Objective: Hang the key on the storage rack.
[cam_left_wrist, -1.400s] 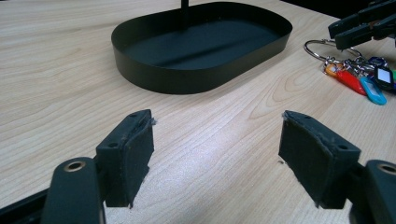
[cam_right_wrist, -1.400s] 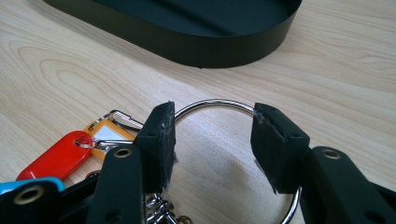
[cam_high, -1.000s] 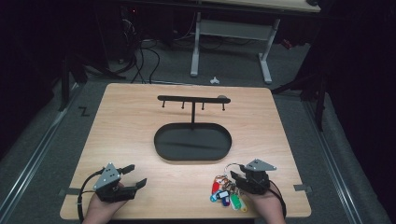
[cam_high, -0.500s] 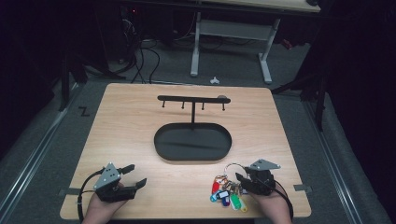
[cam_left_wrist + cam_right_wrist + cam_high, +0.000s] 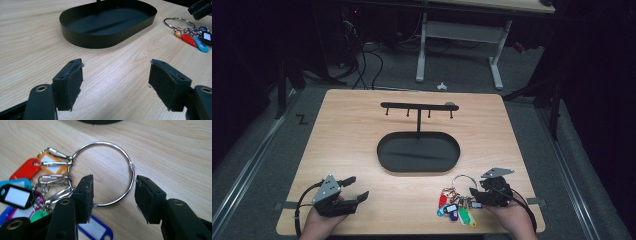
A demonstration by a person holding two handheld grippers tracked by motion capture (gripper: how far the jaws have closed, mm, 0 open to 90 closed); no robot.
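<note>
Right gripper [image 5: 113,195] sits low at the near right corner of the wooden surface [image 5: 347,130], its jaws partly open and straddling the near-right arc of a large metal key ring [image 5: 103,173]. One pad is inside the loop and the other outside it; they have not closed on the wire, and nothing is held. In the high view this gripper [image 5: 479,194] is at the ring's right edge, with the person's right hand [image 5: 512,217] behind it.

Clipped to the ring's left side is a bunch of coloured plastic key tags [image 5: 22,192]: red, orange, light blue, black, green and dark blue. They lie fanned out on the surface.

Left gripper [image 5: 116,80] rests at the near left corner, well apart from the keys, jaws spread wide and empty over bare wood. The person's left hand [image 5: 319,222] holds it.

Between and beyond the two grippers stands a black oval tray [image 5: 384,150]. A thin post rises from its far edge to a horizontal bar with small hooks [image 5: 418,106].
</note>
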